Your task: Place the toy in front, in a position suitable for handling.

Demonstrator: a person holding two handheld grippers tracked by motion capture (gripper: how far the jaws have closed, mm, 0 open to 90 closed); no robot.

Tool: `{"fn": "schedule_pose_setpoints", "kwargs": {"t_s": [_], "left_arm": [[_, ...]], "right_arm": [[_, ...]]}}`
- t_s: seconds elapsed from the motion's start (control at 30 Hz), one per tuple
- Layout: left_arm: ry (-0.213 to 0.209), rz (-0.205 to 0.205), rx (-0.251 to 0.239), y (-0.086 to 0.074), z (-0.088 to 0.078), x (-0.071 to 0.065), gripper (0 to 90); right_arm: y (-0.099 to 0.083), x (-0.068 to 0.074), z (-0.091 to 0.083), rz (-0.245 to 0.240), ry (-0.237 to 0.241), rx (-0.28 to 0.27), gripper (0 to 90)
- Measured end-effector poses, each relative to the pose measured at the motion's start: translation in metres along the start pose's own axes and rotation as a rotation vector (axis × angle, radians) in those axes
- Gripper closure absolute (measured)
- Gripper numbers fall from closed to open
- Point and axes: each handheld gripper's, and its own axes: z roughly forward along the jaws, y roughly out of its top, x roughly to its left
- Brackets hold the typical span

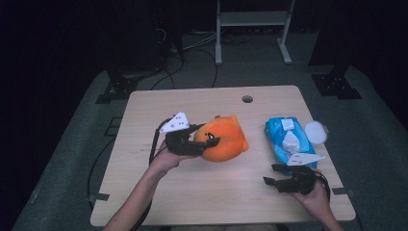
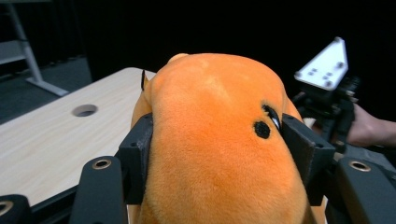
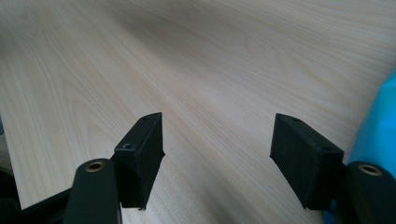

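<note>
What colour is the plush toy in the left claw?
Orange, with small black eye marks; the plush toy shows best in the left gripper view.

- In the left gripper view, the orange plush toy (image 2: 215, 140) runs off the bottom edge; its lower part stays unseen.
- The plush hides the inner faces of the left tool (image 2: 217, 149).
- In the right gripper view, the blue wipes pack (image 3: 378, 126) is cut off by the right edge.
- In the high view, print on the wipes pack (image 1: 287, 139) is too small to read.
- The right tool (image 1: 275, 176) is dark there; its jaw tips are hard to make out.
</note>
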Motion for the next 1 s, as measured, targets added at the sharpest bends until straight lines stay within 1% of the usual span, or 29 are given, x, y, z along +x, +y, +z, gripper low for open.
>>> {"fn": "schedule_pose_setpoints", "kwargs": {"t_s": [0.13,0.2,0.23,0.3,0.4,0.47,0.53,0.6,0.67,0.7,0.73,0.8,0.83,0.87,0.9,0.93,1.0], "left_arm": [[-0.036,0.004,0.019,-0.008,0.006,-0.009,37.5],[-0.07,-0.001,0.025,-0.016,0.008,-0.012,37.4],[-0.077,-0.003,0.027,-0.019,0.01,-0.013,37.4],[-0.097,-0.014,0.042,-0.028,0.013,-0.015,37.4],[-0.116,-0.038,0.057,-0.041,0.018,-0.016,37.3],[-0.13,-0.046,0.071,-0.049,0.021,-0.016,37.3],[-0.134,-0.067,0.079,-0.058,0.024,-0.016,37.1],[-0.136,-0.072,0.095,-0.066,0.027,-0.015,37.0],[-0.146,-0.088,0.11,-0.074,0.03,-0.016,36.8],[-0.146,-0.088,0.11,-0.074,0.03,-0.016,36.7],[-0.148,-0.097,0.138,-0.083,0.033,-0.016,36.4],[-0.143,-0.085,0.178,-0.094,0.038,-0.018,35.3],[-0.147,-0.097,0.156,-0.097,0.038,-0.018,33.8],[-0.144,-0.111,0.15,-0.098,0.037,-0.016,33.1],[-0.144,-0.111,0.15,-0.098,0.037,-0.016,32.4],[-0.136,-0.098,0.156,-0.097,0.036,-0.016,30.8],[-0.13,-0.088,0.158,-0.097,0.036,-0.017,27.8]], "right_arm": [[0.0,0.0,-0.001,0.005,0.001,0.004,33.2],[0.0,0.0,0.0,0.002,0.001,0.006,33.1],[0.0,0.0,0.0,0.0,-0.001,0.011,33.1],[0.0,0.0,0.0,0.005,-0.001,0.011,33.1],[-0.001,-0.001,0.001,0.006,0.001,0.011,33.0],[-0.001,0.0,0.001,0.003,0.001,0.016,33.0],[-0.001,0.0,0.002,0.003,0.003,0.019,33.0],[-0.001,0.0,0.002,0.002,0.002,0.019,33.0],[-0.001,0.0,0.003,0.002,0.002,0.02,33.0],[-0.001,0.0,0.003,0.003,0.002,0.021,33.0],[-0.001,0.0,0.003,0.004,0.002,0.021,33.0],[-0.001,0.0,0.003,0.006,0.003,0.024,32.9],[-0.001,0.0,0.003,0.006,0.004,0.025,33.0],[-0.001,0.0,0.003,0.006,0.004,0.027,33.0],[-0.001,0.0,0.003,0.006,0.004,0.027,33.0],[-0.001,0.0,0.004,0.003,0.006,0.028,32.9],[-0.001,0.0,0.005,0.003,0.006,0.031,33.0]]}}
